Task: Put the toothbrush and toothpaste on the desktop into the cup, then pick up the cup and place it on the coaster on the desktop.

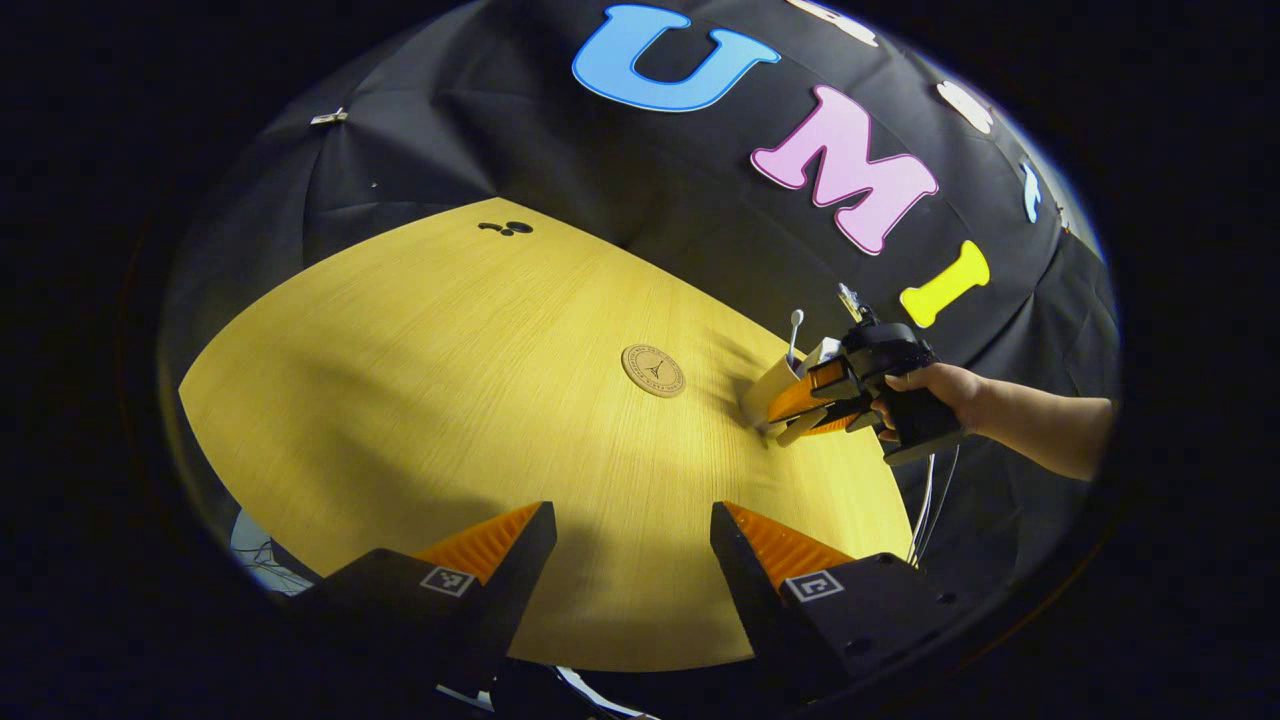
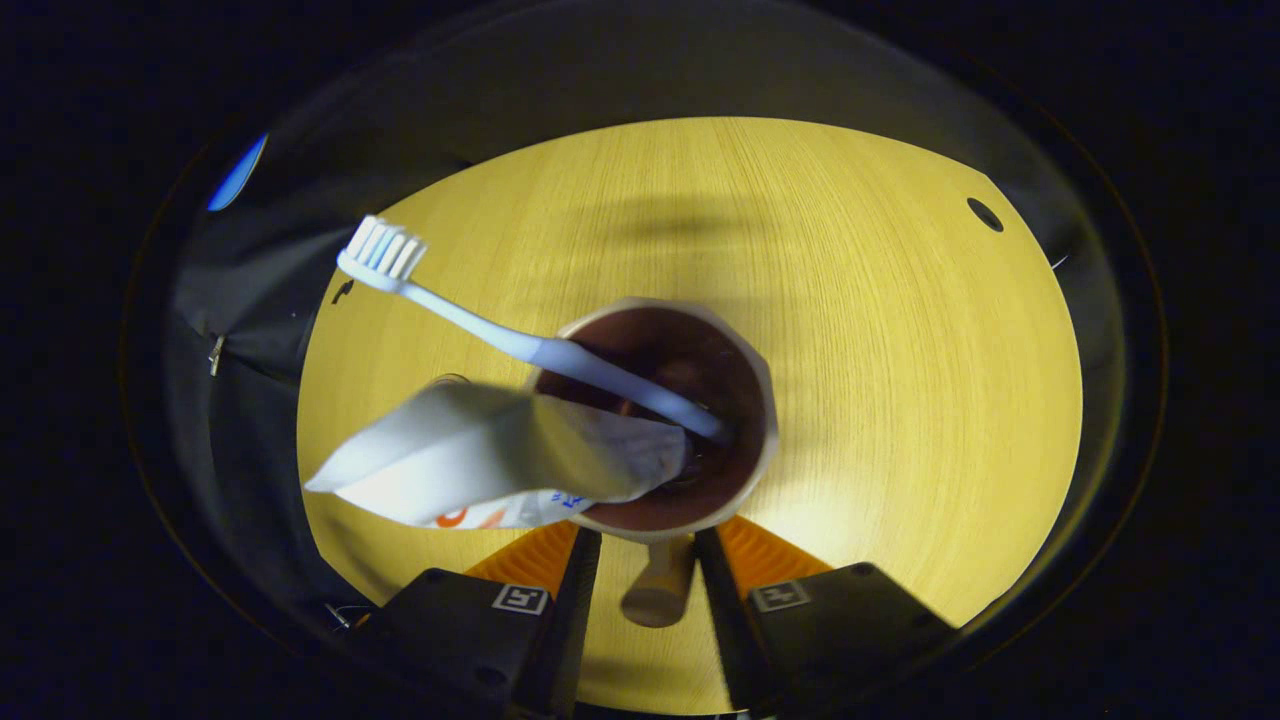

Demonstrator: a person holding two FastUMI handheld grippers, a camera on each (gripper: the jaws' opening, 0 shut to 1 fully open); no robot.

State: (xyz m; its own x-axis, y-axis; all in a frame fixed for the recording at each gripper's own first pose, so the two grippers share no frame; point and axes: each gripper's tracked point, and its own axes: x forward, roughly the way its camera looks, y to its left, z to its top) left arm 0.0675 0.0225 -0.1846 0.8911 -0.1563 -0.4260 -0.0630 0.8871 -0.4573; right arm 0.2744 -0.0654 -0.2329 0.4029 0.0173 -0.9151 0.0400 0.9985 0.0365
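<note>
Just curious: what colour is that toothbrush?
White toothbrush, clearest in the right gripper view.

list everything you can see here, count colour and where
desktop: 1, yellow wood grain, under everything
coaster: 1, tan round, mid desktop, bare, left of the cup in the left gripper view
cup: 1, cream outside, dark inside, its handle between the right gripper's fingers
toothbrush: 1, white, standing in the cup, head up
toothpaste: 1, white tube, leaning out of the cup
left gripper: 1, open, over the near desktop
right gripper: 1, shut on the cup handle
hand: 1, holding the right gripper
</note>
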